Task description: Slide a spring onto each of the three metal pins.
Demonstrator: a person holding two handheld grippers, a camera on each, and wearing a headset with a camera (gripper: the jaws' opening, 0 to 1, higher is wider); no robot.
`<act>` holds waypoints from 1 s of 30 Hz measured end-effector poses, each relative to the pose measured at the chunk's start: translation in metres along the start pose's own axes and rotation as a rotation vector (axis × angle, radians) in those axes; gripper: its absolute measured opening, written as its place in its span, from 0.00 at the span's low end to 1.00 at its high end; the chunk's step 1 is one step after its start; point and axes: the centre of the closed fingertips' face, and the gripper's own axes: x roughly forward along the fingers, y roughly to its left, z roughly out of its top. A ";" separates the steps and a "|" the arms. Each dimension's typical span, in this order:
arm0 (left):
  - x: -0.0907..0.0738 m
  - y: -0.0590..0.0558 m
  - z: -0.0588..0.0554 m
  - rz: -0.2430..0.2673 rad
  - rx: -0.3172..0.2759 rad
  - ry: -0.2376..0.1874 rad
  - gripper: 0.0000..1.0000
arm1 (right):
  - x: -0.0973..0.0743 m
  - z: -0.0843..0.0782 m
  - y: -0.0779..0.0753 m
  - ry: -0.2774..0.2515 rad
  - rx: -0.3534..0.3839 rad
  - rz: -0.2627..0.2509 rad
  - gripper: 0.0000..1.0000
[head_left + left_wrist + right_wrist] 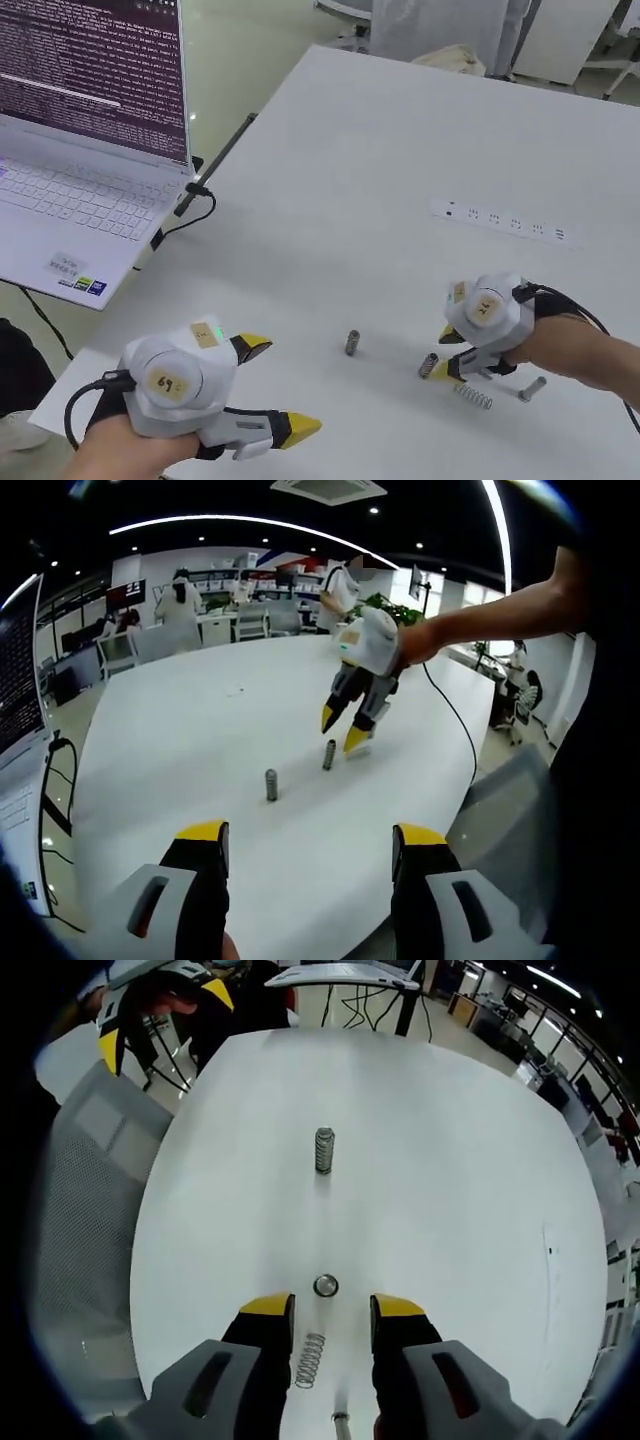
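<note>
Open laptop (90, 150) w/ cable (188, 218) just left of table (350, 150); power strip (505, 222) on it.

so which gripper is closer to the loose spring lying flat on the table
Right. The right gripper hovers just over the loose spring, which lies between its open jaws. The left gripper is well away near the edge of the table, beyond an upright sprung pin.

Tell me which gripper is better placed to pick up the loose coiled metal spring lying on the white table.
Right. The loose coiled metal spring lies between the open jaws of the right gripper. The left gripper is farther away, at the edge of the white table.
</note>
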 end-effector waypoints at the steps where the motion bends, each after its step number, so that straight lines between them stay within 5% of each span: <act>1: 0.000 0.000 0.000 0.000 -0.001 -0.002 0.62 | -0.001 0.000 0.000 -0.006 0.009 -0.004 0.29; 18: -0.009 -0.004 0.008 0.015 0.021 -0.024 0.62 | -0.034 -0.003 0.004 -0.178 0.196 -0.119 0.30; 30: -0.011 -0.007 0.011 0.019 0.014 -0.039 0.62 | -0.048 -0.010 0.018 -0.317 0.354 -0.150 0.32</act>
